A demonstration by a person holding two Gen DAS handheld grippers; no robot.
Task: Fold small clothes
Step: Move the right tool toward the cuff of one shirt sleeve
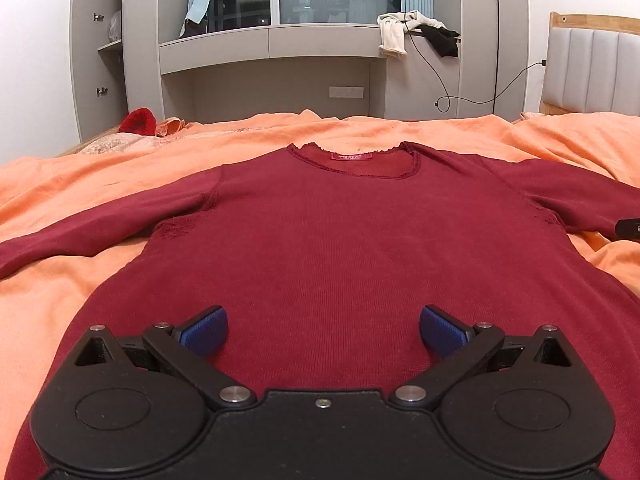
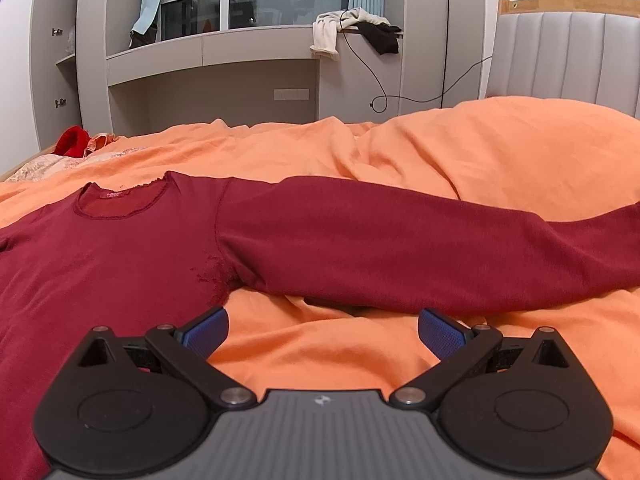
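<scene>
A dark red long-sleeved shirt (image 1: 320,240) lies flat, front up, on an orange blanket (image 1: 60,288), neckline away from me, both sleeves spread out. My left gripper (image 1: 323,332) is open and empty, hovering over the shirt's lower body. My right gripper (image 2: 323,332) is open and empty, over the blanket just below the shirt's right sleeve (image 2: 400,248), beside the armpit. The shirt body (image 2: 100,264) fills the left of the right wrist view. A dark gripper tip (image 1: 630,227) shows at the right edge of the left wrist view.
A grey wall unit with a ledge (image 1: 272,42) stands behind the bed, with white and black clothes (image 1: 416,32) and a hanging cable. A padded headboard (image 2: 568,56) is at the right. A red item (image 1: 138,120) lies at the bed's far left. The blanket bulges at right (image 2: 500,148).
</scene>
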